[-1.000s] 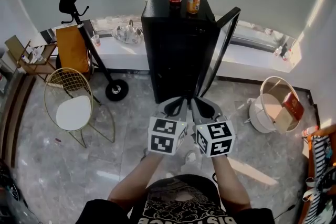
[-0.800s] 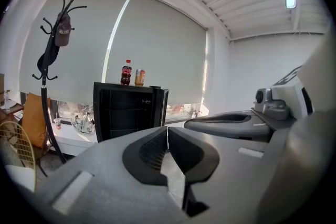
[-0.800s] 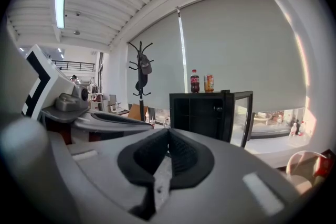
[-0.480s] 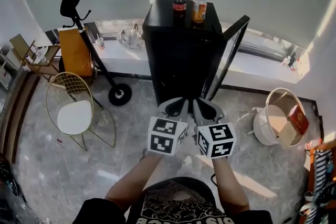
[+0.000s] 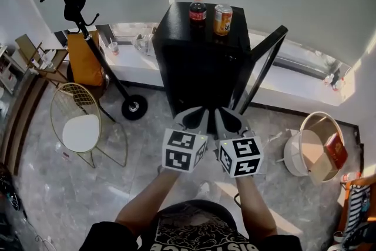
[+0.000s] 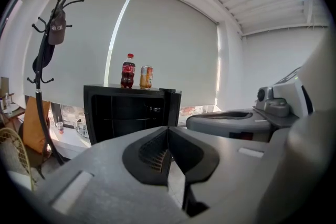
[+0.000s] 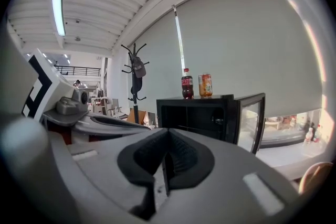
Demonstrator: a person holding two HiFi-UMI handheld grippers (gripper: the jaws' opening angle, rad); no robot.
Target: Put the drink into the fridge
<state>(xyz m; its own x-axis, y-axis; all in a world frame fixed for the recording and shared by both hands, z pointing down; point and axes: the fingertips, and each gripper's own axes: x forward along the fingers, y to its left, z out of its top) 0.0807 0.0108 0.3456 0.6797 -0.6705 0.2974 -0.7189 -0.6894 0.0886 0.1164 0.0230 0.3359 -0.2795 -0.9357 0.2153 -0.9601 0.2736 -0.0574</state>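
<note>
A small black fridge [image 5: 200,62] stands ahead, its glass door [image 5: 258,73] swung open to the right. On top of it stand a cola bottle [image 5: 197,10] with a red cap and an orange can [image 5: 222,19]; both also show in the left gripper view as bottle [image 6: 127,71] and can [image 6: 146,77], and in the right gripper view as bottle [image 7: 187,84] and can [image 7: 205,85]. My left gripper [image 5: 197,116] and right gripper [image 5: 226,119] are held side by side in front of the fridge, both shut and empty, short of the fridge.
A coat stand [image 5: 82,14] with a cap and an orange bag stands at left, beside a gold wire chair [image 5: 82,123]. A white basket [image 5: 314,147] with a red box sits on the floor at right. A low window ledge [image 5: 294,88] runs behind the fridge.
Both grippers and the head have moved forward toward the fridge, which looks larger and nearer now. The jaws stay shut.
</note>
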